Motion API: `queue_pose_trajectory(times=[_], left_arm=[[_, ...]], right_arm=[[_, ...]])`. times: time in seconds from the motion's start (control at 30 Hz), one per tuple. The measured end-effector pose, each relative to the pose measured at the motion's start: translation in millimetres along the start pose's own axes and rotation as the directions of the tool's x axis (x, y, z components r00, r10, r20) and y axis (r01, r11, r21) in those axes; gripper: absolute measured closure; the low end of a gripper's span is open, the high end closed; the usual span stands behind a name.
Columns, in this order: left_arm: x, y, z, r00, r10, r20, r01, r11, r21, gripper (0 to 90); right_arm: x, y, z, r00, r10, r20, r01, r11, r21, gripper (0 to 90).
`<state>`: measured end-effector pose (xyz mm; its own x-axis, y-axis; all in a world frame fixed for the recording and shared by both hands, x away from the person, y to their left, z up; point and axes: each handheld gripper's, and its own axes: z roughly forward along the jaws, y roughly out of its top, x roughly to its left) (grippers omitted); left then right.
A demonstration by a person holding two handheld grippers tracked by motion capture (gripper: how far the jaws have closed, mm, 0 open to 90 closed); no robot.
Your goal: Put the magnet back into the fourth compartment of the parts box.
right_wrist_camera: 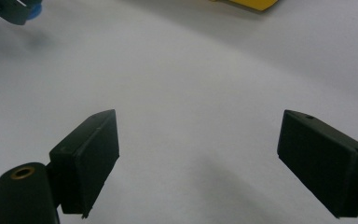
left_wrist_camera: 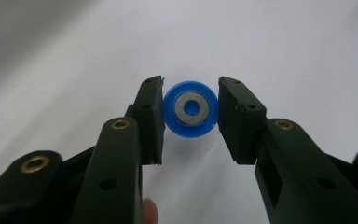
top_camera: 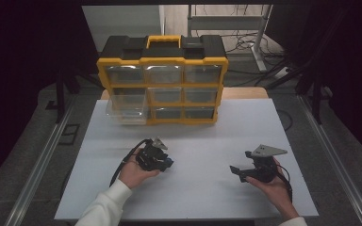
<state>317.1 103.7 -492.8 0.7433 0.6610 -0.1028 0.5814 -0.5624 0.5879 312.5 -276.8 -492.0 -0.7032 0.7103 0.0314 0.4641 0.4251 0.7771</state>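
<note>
Two grippers are in play, and the left gripper has the prize: one small blue wheel with a grey ring in its face, sitting squarely between the fingers, which are clamped on its rim from both sides. From above, the left gripper is in the person's left hand over the white bench, with a touch of blue just showing at its tip. The right gripper has its fingers wide apart with nothing between them but bare bench, and from above it sits well off to the side, idle. Ahead of both stands one yellow-and-black organiser, nine clear drawers in three rows of three, and one of them, the drawer at the left of the middle row, is pulled out towards the person. My read is that the wheel is bound for that open drawer. To do this well, keep the pinch steady and centred; the rim is round and smooth-looking, so any tilt could let it squirt out sideways. Carry it level, bring the fingers right over the open drawer, get low inside its walls, and only then ease them apart, so the wheel drops flat rather than rolling off. The right gripper could steady the organiser if the drawer needs pushing home.
</note>
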Motion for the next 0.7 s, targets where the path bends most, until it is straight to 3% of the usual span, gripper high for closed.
queue_pose_trajectory(times=[0.7], left_arm=[[18.3,-30.5,-35.4,0.9957,-0.083,-0.042,0.08,0.9946,-0.066,62.4]], right_arm=[[0.4,0.0,0.3,1.0,-0.005,-0.001,0.005,1.0,0.0,13.0]])
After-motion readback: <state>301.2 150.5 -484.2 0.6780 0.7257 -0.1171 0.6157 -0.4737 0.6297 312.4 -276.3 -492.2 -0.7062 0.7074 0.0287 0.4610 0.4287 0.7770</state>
